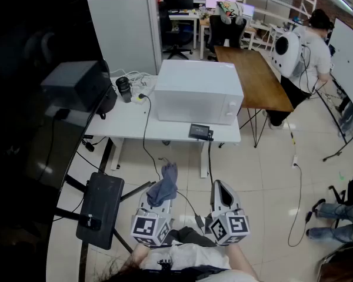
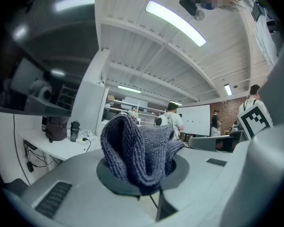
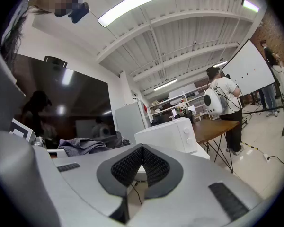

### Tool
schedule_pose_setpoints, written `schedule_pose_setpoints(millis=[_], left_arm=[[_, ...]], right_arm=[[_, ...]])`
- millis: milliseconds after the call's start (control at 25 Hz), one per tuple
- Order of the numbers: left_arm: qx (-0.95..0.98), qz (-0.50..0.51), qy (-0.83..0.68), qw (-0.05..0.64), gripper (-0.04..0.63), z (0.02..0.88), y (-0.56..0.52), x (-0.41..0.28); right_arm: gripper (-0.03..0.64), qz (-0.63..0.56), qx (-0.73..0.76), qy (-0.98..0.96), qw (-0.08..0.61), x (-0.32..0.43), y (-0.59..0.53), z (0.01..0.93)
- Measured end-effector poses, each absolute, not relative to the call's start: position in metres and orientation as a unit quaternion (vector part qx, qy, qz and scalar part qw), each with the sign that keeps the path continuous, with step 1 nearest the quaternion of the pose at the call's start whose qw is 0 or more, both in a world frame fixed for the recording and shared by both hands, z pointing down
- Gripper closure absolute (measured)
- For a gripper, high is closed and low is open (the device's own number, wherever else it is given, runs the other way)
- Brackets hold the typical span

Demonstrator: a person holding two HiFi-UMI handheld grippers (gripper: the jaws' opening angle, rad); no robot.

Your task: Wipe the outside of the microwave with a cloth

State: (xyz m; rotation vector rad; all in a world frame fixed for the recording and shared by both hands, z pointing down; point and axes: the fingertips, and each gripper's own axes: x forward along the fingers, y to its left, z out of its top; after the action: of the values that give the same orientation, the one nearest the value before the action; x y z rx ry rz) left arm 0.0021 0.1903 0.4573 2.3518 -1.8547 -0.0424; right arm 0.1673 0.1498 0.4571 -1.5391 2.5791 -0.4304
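Observation:
The white microwave (image 1: 198, 91) stands on a white desk (image 1: 123, 122), its door facing me; in the right gripper view the microwave (image 3: 173, 134) shows beyond the jaws. A grey-blue cloth (image 1: 163, 185) hangs bunched from my left gripper (image 1: 157, 200), which is shut on it well short of the desk. In the left gripper view the cloth (image 2: 139, 150) fills the space between the jaws. My right gripper (image 1: 222, 194) is beside it, shut with nothing held; its ribbed pads (image 3: 149, 164) meet at the tips.
A black cup (image 1: 124, 89) and cables lie left of the microwave. A small black box (image 1: 199, 131) sits at the desk's front edge. A black stand with a tray (image 1: 100, 207) is at my left. A wooden table (image 1: 253, 75) and a person (image 1: 306, 57) are at right.

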Motion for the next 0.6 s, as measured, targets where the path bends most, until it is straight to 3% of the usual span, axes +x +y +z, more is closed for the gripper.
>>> schedule_pose_setpoints(millis=[600], left_arm=[[0.79, -0.032, -0.607, 0.081, 0.54, 0.454, 0.149, 0.026]], right_arm=[[0.594, -0.154, -0.504, 0.848, 0.047, 0.185, 0.113, 0.473]])
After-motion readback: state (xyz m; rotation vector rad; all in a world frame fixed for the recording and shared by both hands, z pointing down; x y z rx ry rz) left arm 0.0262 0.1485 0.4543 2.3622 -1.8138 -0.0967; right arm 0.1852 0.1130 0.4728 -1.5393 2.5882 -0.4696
